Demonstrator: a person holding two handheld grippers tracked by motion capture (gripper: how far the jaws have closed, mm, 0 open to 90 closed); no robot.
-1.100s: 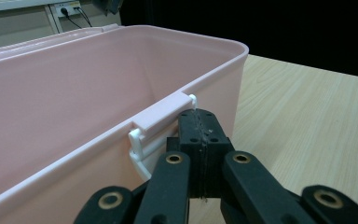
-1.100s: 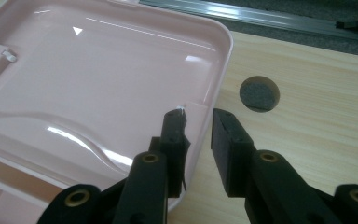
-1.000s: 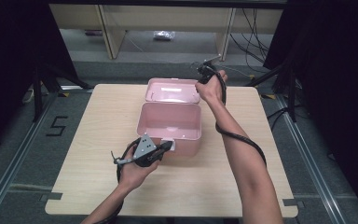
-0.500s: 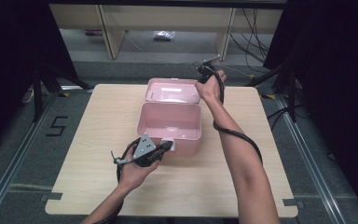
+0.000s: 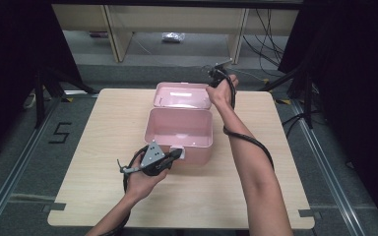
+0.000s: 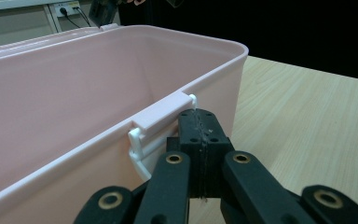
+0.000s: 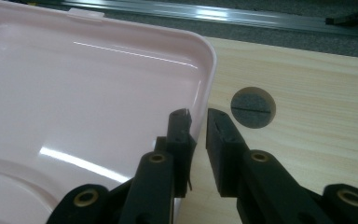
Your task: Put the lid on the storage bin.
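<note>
A pink box [image 5: 179,129] stands open mid-table, its lid [image 5: 182,96] laid back flat behind it. My left gripper [image 5: 179,153] sits at the box's front wall with its jaws shut together; in the left gripper view the left gripper [image 6: 198,116] rests just under the white latch [image 6: 161,116]. My right gripper [image 5: 212,81] is at the lid's far right corner. In the right gripper view the right gripper [image 7: 198,116] straddles the edge of the lid [image 7: 88,79]. Its jaws have just been closing, with a small gap still beside the rim.
A round grey plug [image 7: 253,107] is set into the wooden table [image 5: 103,147] beside the lid's corner. Dark floor and metal rails run around the table, and shelving stands behind it. Cables trail from both grippers along the forearms.
</note>
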